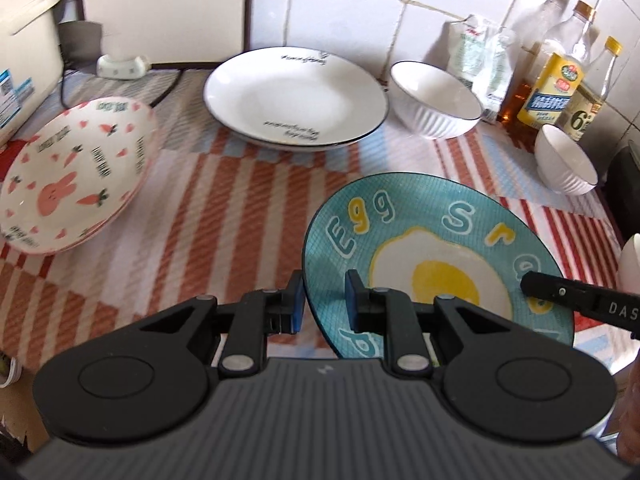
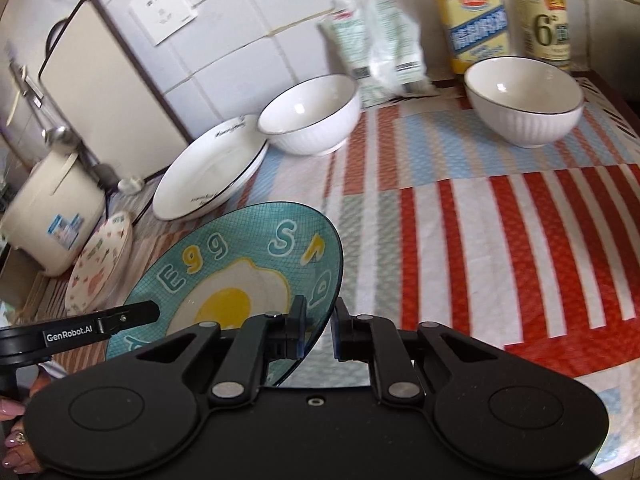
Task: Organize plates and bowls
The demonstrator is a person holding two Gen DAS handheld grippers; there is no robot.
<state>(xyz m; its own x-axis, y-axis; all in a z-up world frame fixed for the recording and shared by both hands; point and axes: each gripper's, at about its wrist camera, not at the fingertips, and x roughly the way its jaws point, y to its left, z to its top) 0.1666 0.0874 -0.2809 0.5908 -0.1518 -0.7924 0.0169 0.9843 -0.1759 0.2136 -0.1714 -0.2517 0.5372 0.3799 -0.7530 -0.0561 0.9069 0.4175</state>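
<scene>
A teal plate with a fried-egg picture [image 1: 432, 240] is held tilted above the striped cloth. My left gripper [image 1: 324, 300] straddles its left rim with a visible gap at the right pad. My right gripper [image 2: 318, 332] straddles the plate's [image 2: 240, 280] right rim, jaws narrow around it. White plates with black rims [image 1: 296, 96] are stacked at the back. A pink rabbit plate [image 1: 76, 176] lies at the left. Two white ribbed bowls [image 1: 436, 100] [image 1: 564, 160] stand at the right.
Oil and vinegar bottles [image 1: 560, 84] and a plastic bag [image 1: 480, 56] stand against the tiled wall at the back right. A rice cooker [image 2: 52, 216] and a cutting board [image 2: 104, 88] are at the left. The striped cloth [image 2: 500, 240] covers the counter.
</scene>
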